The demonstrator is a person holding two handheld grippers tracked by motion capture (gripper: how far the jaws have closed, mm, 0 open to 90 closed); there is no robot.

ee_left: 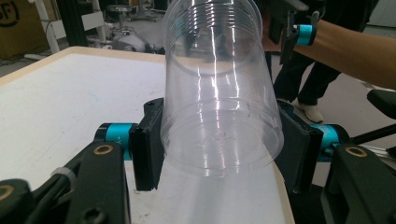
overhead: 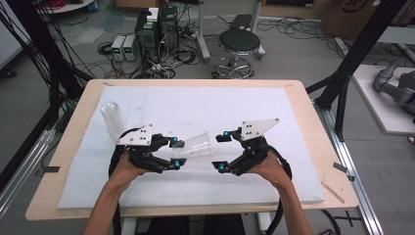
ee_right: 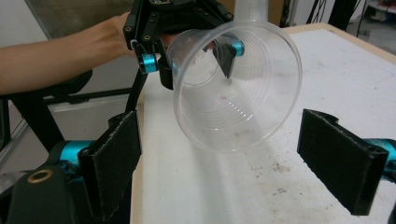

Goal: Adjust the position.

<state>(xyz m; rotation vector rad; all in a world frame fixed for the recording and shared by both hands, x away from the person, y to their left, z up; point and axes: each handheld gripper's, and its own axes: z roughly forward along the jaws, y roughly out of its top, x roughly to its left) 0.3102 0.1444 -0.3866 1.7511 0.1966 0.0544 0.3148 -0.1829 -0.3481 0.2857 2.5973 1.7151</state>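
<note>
A clear plastic cup [overhead: 197,147] hangs on its side above the white board [overhead: 195,105], mouth toward the right. My left gripper [overhead: 177,154] is shut on its base end; in the left gripper view the black pads [ee_left: 147,154] press both sides of the cup [ee_left: 219,107]. My right gripper [overhead: 222,152] stands open just off the cup's rim. In the right gripper view the cup's mouth [ee_right: 238,88] faces the camera, above and between the wide-apart pads [ee_right: 114,163], touching neither. The left gripper [ee_right: 187,28] shows behind the cup.
A second clear cup [overhead: 111,120] stands upside down on the board's left part. The wooden table edge [overhead: 313,127] borders the board. Beyond the table are a black stool [overhead: 239,44], computer boxes [overhead: 156,29], cables and black frame posts [overhead: 350,73].
</note>
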